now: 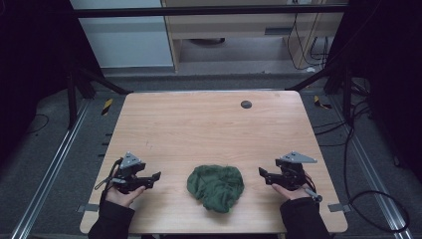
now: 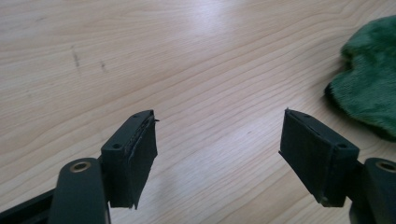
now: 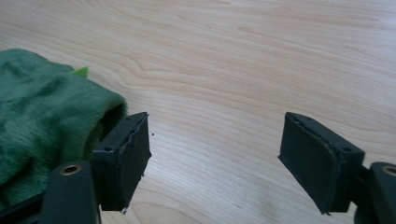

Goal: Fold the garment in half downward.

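Cloth: the crumpled green cloth (image 1: pixel 216 187) lies on the table (image 1: pixel 209 124) near its front edge, between my two hands.
Left gripper (image 1: pixel 155 179): left of the cloth, jaws spread wide, nothing between them, touching nothing.
Right gripper (image 1: pixel 263 174): just right of the cloth, jaws spread wide, empty.

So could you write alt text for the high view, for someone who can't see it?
A crumpled green cloth lies near the front edge of a light wooden table, between two hand-held grippers. The left gripper and right gripper sit either side of it, jaws open and pointing inward, apart from the cloth. A small dark disc is set near the table's far edge.
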Motion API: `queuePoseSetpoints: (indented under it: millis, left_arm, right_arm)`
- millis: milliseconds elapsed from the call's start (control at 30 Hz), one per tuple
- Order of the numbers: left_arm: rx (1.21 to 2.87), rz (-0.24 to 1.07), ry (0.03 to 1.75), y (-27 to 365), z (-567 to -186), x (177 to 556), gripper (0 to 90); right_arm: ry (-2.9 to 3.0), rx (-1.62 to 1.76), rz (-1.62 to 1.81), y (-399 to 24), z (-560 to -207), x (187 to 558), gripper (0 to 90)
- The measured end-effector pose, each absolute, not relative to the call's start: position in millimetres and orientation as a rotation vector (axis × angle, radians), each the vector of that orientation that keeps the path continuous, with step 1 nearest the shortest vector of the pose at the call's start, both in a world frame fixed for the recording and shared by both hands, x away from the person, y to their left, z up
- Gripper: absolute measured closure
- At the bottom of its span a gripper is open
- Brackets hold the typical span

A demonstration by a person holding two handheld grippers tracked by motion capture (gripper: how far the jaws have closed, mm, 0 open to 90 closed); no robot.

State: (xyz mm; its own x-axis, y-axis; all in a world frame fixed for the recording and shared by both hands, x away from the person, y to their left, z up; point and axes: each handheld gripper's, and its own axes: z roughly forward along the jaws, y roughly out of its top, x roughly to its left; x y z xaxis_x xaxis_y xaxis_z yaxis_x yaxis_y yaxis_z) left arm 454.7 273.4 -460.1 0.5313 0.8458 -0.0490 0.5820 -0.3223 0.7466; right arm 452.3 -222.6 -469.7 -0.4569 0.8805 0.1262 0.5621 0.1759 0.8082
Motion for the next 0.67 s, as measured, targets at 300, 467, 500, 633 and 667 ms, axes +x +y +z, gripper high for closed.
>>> queuePoseSetpoints:
  millis: [300,467,500,633,667]
  left_arm:
    - [1.990,0.473,1.230,299,-466,459,25.0]
    - [1.963,0.491,1.259,313,-465,459,24.7]
    - [1.959,0.496,1.268,315,-465,459,24.6]
    - [1.950,0.511,1.282,322,-465,460,24.8]
    - [1.945,0.510,1.287,323,-465,460,24.9]
  right_arm:
    - [2.049,1.399,1.116,-239,-476,455,17.2]
    - [2.029,1.432,1.092,-249,-480,456,16.4]
    - [2.024,1.440,1.089,-250,-481,456,16.2]
    - [2.008,1.458,1.093,-255,-480,456,15.9]
    - [2.004,1.449,1.091,-256,-480,456,15.9]
